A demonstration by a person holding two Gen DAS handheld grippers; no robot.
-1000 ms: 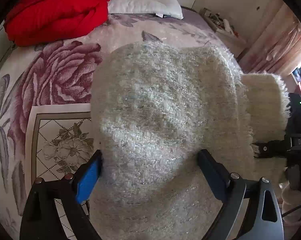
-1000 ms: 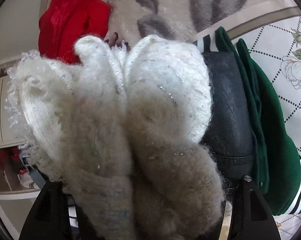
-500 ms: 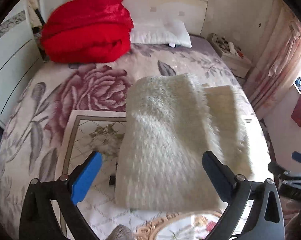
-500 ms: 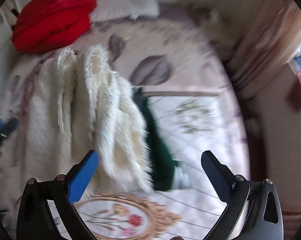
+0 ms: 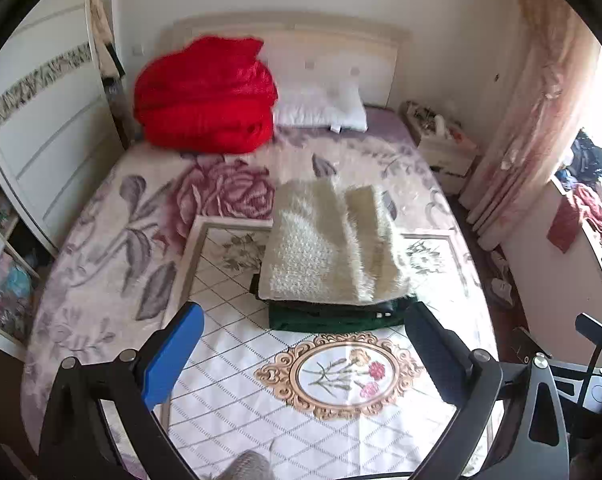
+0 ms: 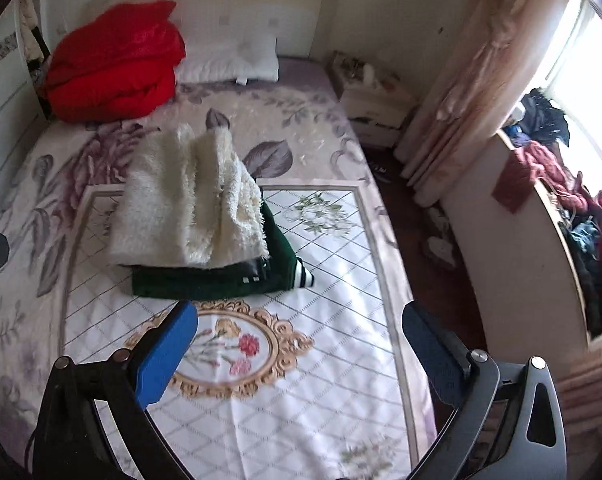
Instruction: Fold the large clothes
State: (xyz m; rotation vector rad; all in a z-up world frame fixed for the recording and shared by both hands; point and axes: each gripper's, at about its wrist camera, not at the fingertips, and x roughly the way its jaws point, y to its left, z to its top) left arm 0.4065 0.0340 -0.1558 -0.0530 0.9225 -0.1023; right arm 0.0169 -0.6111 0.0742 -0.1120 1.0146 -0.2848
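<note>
A folded fluffy cream sweater (image 5: 329, 244) lies on top of a folded dark green garment (image 5: 333, 316) in the middle of the bed; it also shows in the right wrist view (image 6: 185, 204), above the green garment (image 6: 221, 280). My left gripper (image 5: 301, 356) is open and empty, well back from the stack over the bed's near end. My right gripper (image 6: 297, 352) is open and empty, also back from the stack and to its right.
A patterned white mat (image 5: 341, 384) covers the floral bedspread (image 5: 113, 232). A red blanket (image 5: 205, 96) and white pillow (image 5: 321, 108) lie at the headboard. A nightstand (image 6: 373, 96), curtain (image 6: 461, 92) and cluttered ledge (image 6: 573, 200) stand to the right.
Both grippers have let go of the cream sweater and pulled back and up from it. The sweater now rests on the green garment.
</note>
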